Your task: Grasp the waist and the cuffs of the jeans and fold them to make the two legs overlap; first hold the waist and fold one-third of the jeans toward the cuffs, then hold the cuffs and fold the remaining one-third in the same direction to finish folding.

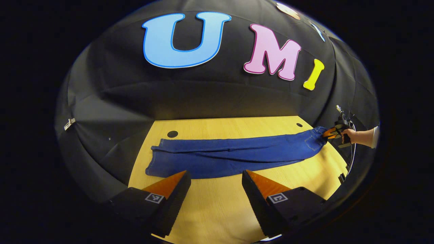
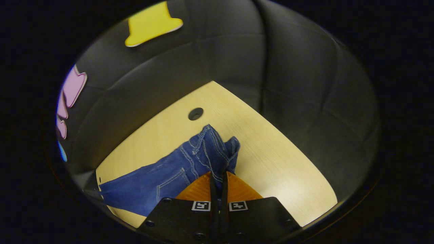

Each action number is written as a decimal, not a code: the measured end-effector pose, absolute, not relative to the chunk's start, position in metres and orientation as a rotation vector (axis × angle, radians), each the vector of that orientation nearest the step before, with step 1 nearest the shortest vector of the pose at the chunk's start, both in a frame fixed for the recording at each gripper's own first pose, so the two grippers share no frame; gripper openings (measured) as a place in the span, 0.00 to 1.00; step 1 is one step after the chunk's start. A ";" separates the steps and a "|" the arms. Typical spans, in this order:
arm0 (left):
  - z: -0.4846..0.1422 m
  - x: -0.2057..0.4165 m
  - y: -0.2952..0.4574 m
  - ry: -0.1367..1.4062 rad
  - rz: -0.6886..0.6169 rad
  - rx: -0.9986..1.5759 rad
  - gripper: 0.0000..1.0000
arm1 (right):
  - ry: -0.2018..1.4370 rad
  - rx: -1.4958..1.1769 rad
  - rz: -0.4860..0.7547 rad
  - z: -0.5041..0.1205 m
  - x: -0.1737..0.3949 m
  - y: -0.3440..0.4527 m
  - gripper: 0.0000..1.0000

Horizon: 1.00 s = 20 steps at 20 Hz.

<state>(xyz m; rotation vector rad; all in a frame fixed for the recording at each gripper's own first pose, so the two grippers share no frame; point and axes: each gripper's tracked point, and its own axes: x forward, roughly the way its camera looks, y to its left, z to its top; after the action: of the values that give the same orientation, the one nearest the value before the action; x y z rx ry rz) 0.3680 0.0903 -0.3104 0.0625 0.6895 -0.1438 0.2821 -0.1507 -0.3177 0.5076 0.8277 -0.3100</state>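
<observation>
One claw on denim, one free; legs already overlapped.

The jeans (image 1: 234, 156) lie flat on the bench (image 1: 217, 206), long axis across my left view: cuffs (image 1: 156, 162) at the left end, waist (image 2: 212, 145) at the right. My right claw (image 2: 218, 179) is pressed together, pinching the waist, which is lifted and bunched. My left claw (image 1: 215, 176) is spread wide, holding nothing, just short of the near edge and nearer the cuffs. The waist fold should run toward the cuffs.

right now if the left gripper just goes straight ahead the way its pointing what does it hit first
Probably the jeans: the open left gripper points at their near edge, mid-leg, over bare table. Height above the cloth is unclear.
</observation>
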 end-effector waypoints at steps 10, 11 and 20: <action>-0.293 0.323 0.113 0.675 -0.097 0.056 0.95 | 0.581 0.418 0.085 -0.160 0.334 0.007 0.04; -0.293 0.318 0.115 0.671 -0.091 0.042 0.96 | 0.571 0.401 0.126 -0.155 0.340 0.039 0.04; -0.300 0.272 0.140 0.696 -0.009 -0.032 0.95 | 0.838 0.256 0.414 -0.293 0.295 0.255 0.05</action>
<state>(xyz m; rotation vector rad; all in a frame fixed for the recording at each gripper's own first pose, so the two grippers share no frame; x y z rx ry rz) 0.2723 0.1401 -0.2999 -0.0325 0.6961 -0.0094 0.2947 0.2553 -0.2933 0.2558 0.8384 0.4135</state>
